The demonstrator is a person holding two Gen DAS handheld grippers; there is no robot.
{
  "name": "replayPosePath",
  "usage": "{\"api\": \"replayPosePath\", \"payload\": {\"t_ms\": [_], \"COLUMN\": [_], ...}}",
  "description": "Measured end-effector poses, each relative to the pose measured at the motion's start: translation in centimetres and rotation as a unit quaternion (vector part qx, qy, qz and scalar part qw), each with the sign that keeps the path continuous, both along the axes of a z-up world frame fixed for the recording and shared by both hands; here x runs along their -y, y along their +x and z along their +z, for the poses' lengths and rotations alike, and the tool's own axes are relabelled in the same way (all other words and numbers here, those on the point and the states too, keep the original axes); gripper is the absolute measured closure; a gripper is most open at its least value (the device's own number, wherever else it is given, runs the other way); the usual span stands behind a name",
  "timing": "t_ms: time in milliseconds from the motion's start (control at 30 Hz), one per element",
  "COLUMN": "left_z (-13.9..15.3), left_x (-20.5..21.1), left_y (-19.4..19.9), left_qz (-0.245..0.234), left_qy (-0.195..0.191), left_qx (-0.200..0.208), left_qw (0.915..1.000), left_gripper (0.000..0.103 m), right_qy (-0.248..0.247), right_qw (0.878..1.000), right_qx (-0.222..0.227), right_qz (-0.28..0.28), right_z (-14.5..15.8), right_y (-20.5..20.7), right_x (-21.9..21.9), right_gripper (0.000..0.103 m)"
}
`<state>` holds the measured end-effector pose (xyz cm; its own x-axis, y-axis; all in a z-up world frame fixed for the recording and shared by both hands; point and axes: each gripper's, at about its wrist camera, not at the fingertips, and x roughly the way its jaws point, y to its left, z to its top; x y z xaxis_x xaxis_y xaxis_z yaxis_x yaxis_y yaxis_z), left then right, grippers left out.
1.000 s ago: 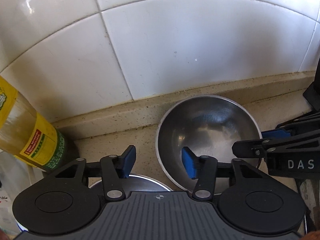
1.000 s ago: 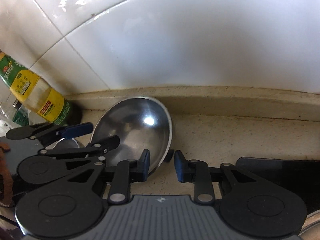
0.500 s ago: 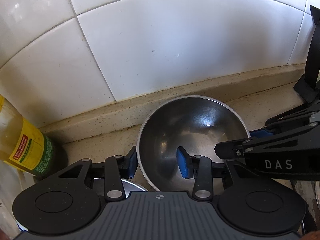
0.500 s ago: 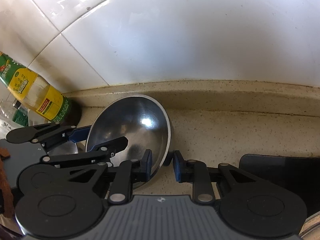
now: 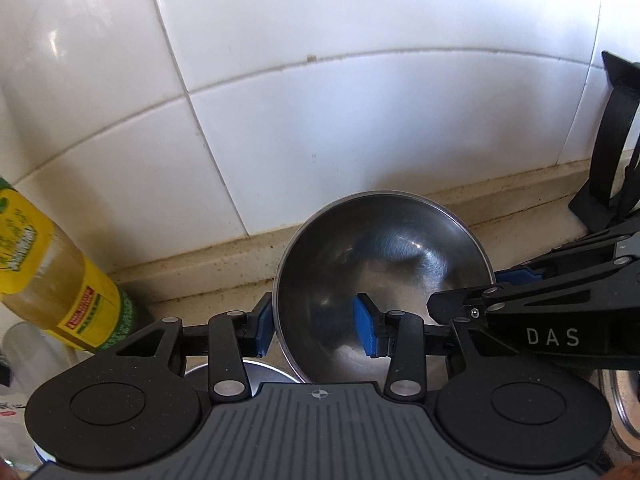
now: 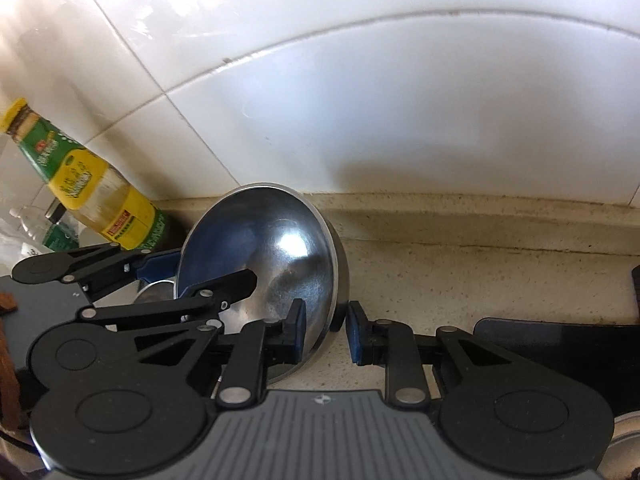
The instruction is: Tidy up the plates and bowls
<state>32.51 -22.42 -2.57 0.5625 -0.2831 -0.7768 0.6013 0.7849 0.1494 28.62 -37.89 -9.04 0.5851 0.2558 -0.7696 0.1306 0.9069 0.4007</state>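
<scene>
2 claws, left claw and right claw, straddle the steel bowl unclenched, over speckled counter below white tiles.

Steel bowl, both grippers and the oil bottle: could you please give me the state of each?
Steel bowl: tilted, empty, rim between both grippers' pads.
Left gripper: open, straddling the bowl's left rim.
Right gripper: open, straddling the right rim.
Oil bottle: upright, capped.
</scene>
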Motion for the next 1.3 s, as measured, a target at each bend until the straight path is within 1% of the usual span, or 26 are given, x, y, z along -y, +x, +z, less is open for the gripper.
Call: {"api": "replayPosePath", "payload": {"t_ms": [133, 467, 600, 733, 900, 1300], "left_z": [1.4, 4.4, 5.8, 6.5, 6.6, 3.4], "left_x": [-0.5, -2.5, -3.4, -4.1, -4.7, -5.7], "left_y": [-0.9, -4.6, -6.6, -8.4, -10.4, -12.4], "left_qz": [0.001, 0.0, -0.001, 0.0, 0.0, 0.003], "left_qy": [-0.005, -0.02, -0.024, -0.025, -0.021, -0.005], "left_qx": [0.008, 0.033, 0.044, 0.042, 0.035, -0.011], "left_qw": [1.0, 0.9992, 0.9988, 0.9988, 0.9992, 0.9999], "left_gripper": [0.054, 0.053, 0.052, 0.052, 0.051, 0.049], "right_qy": [-0.007, -0.02, -0.023, -0.024, -0.02, -0.003], "right_qw": [1.0, 0.999, 0.999, 0.999, 0.999, 0.999], "right_qx": [0.009, 0.036, 0.045, 0.047, 0.039, -0.01], "right_qz": [0.002, 0.008, 0.01, 0.015, 0.023, 0.041], "right_z": [1.4, 5.5, 6.7, 7.3, 7.0, 3.9], "right_y": [-0.8, -4.6, -6.3, -7.8, -9.4, -10.9], "right_x": [-0.4, -1.7, -2.5, -3.2, -3.7, -4.5], "right_gripper": [0.077, 0.077, 0.077, 0.077, 0.077, 0.077]}}
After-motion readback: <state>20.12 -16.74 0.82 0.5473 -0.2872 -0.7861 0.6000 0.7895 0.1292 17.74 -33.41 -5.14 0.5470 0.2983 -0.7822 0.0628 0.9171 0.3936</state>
